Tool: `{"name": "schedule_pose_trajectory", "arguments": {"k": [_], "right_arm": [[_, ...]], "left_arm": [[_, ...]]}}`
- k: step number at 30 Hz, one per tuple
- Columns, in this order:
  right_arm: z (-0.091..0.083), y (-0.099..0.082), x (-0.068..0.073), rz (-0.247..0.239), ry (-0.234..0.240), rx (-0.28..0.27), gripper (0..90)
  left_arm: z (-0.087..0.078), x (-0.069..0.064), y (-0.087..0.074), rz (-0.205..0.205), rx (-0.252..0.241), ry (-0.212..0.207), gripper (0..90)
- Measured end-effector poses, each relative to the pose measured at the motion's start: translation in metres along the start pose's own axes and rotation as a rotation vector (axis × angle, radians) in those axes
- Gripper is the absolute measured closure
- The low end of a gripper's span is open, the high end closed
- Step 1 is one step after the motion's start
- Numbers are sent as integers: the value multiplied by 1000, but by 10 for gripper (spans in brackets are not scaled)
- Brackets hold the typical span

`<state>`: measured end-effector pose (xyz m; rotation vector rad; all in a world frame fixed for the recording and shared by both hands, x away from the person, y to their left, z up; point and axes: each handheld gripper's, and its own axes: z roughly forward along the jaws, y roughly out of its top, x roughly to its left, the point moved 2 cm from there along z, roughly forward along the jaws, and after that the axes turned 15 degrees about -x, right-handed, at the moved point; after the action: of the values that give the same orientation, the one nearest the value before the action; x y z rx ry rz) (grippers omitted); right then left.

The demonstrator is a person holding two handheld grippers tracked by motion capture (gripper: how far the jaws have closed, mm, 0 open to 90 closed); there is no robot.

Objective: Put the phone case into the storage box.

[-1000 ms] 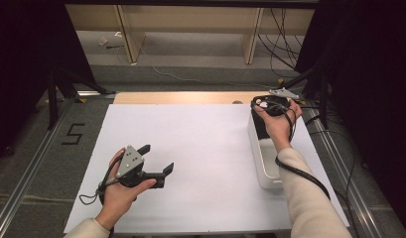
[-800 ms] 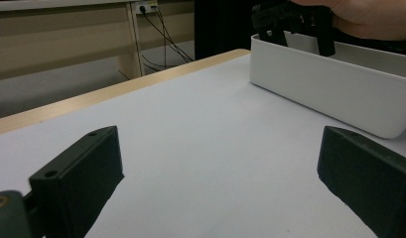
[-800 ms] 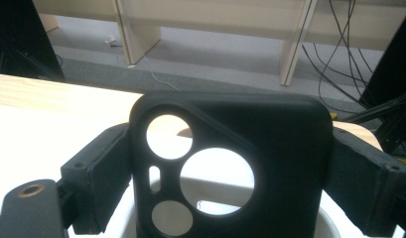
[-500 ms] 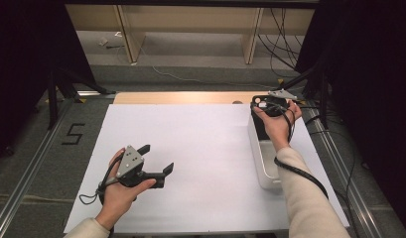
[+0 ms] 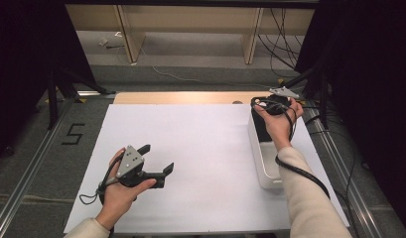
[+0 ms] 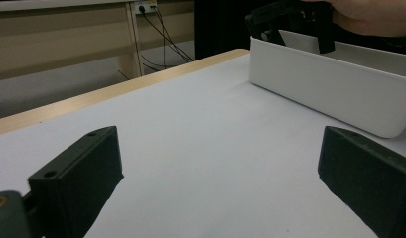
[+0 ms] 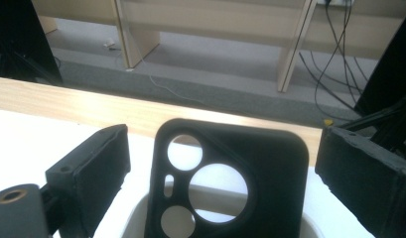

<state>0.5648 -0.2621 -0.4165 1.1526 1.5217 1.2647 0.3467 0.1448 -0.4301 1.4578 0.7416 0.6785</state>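
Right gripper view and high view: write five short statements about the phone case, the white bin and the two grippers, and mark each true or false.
1. The black phone case stands upright in the white bin. True.
2. The right gripper clamps the case. False: its jaws have just been opening and stand apart on either side of the case, with gaps showing.
3. The left gripper holds a phone. False: its open jaws hold nothing, over the white table cover.
4. The bin sits at the left edge of the cover. False: it sits at the right.
5. The case has round cut-outs for camera lenses. True.
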Motion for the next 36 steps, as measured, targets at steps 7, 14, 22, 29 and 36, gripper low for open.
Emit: {"name": "schedule_pose_trajectory", "arguments": {"k": [7, 14, 22, 29, 36], "right_arm": [[-8, 7, 0, -5, 4, -17, 89], [-23, 15, 0, 23, 26, -43, 94], [-39, 21, 5, 28, 67, -78, 103], [-52, 22, 9, 19, 103, -97, 109], [-66, 25, 15, 14, 140, -116, 122]], "left_arm": [[0, -1, 0, 5, 2, 1, 29], [1, -1, 0, 3, 2, 4, 30], [1, -1, 0, 5, 3, 2, 30], [2, -1, 0, 3, 5, 5, 30], [2, -1, 0, 6, 5, 5, 30]]}}
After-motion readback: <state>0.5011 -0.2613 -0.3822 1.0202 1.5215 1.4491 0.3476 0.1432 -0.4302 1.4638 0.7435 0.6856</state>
